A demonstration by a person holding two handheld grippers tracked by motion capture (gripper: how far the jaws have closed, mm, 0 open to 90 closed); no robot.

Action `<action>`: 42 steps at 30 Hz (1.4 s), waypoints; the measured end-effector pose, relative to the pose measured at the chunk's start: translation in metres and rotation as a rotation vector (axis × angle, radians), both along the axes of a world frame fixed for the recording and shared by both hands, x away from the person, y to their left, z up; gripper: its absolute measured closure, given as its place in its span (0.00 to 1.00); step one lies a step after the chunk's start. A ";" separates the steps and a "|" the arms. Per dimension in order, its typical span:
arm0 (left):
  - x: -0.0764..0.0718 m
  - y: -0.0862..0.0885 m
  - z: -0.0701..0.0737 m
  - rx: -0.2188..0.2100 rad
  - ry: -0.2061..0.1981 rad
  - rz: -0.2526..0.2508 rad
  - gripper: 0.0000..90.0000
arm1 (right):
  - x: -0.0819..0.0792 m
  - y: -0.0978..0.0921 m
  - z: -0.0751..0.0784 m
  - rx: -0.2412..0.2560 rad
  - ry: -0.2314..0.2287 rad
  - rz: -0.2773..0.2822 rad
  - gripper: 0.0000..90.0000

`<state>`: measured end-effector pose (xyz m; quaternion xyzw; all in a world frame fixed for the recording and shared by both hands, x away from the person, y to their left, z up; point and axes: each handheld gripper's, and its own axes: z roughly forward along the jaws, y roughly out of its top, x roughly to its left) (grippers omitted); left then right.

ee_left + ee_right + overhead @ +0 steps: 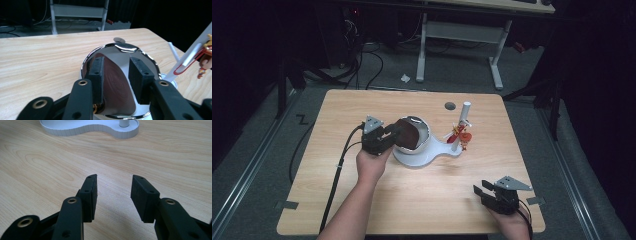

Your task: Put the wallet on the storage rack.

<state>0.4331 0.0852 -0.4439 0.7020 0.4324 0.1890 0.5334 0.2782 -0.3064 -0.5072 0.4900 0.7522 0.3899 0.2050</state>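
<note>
A shiny metal bowl (425, 131) (125, 47) rests on a white flat base (422, 157) (82, 130) at the table's middle. Inside it a brown rounded piece (409, 135) (115, 87) stands tilted. My left gripper (394, 132) (116, 75) reaches into the bowl from the left, open, one jaw on each side of the brown piece; its left pad lies close against it. A white pole (460, 125) (190, 58) rises from the base and carries a small red-orange figure (463, 136) (206, 58). My right gripper (479, 190) (113, 192) sits open over bare wood near the front right corner.
A round hole (450, 106) (119, 39) lies in the tabletop behind the bowl. A red paper clip (185, 65) hangs on the pole. Beyond the table stand a white desk frame (459, 35) and floor cables (362, 60). Tape marks (287, 204) sit at the front corners.
</note>
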 end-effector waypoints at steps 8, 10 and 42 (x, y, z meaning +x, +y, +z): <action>-0.008 0.005 0.004 0.006 -0.016 -0.011 0.63 | 0.001 0.001 -0.001 -0.004 0.003 0.003 0.63; -0.010 0.007 0.004 0.011 -0.013 -0.016 0.62 | 0.001 0.002 -0.001 -0.004 0.003 0.003 0.63; -0.067 0.068 -0.049 0.098 0.106 -0.086 0.45 | 0.004 0.004 -0.005 0.005 0.034 0.005 0.63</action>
